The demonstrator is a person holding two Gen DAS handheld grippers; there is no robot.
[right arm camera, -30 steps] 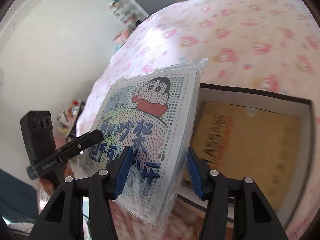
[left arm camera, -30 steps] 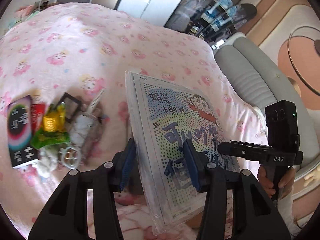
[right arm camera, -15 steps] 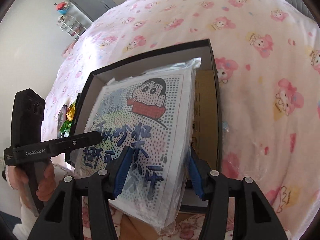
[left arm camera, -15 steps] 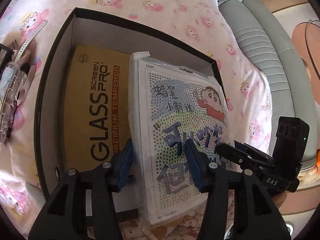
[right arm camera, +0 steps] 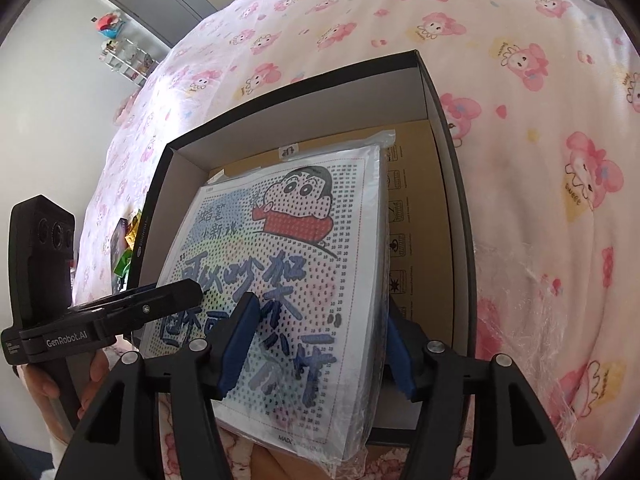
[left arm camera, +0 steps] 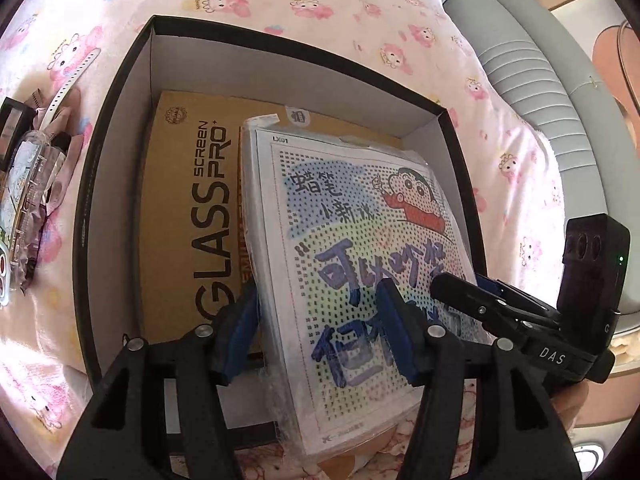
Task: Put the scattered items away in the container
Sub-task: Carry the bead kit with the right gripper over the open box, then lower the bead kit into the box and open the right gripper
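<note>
A plastic-wrapped cartoon picture kit (left arm camera: 352, 240) is held by both grippers over a black open box (left arm camera: 116, 120) on the bed. My left gripper (left arm camera: 320, 328) is shut on the kit's near left edge. My right gripper (right arm camera: 316, 340) is shut on its near right edge. The kit (right arm camera: 288, 264) lies tilted, its far end down inside the box (right arm camera: 436, 92), over a yellow "Glass Screen Pro" package (left arm camera: 188, 216) on the box floor. Each gripper shows in the other's view.
Scattered items lie left of the box on the pink sheet: a clear plastic packet (left arm camera: 28, 184), a white strap (left arm camera: 72, 76) and green wrappers (right arm camera: 126, 256). A grey sofa (left arm camera: 560, 92) stands to the right of the bed.
Both grippers carried the kit from above the bed to over the box and lowered it; its far end now sits inside the box over the yellow package.
</note>
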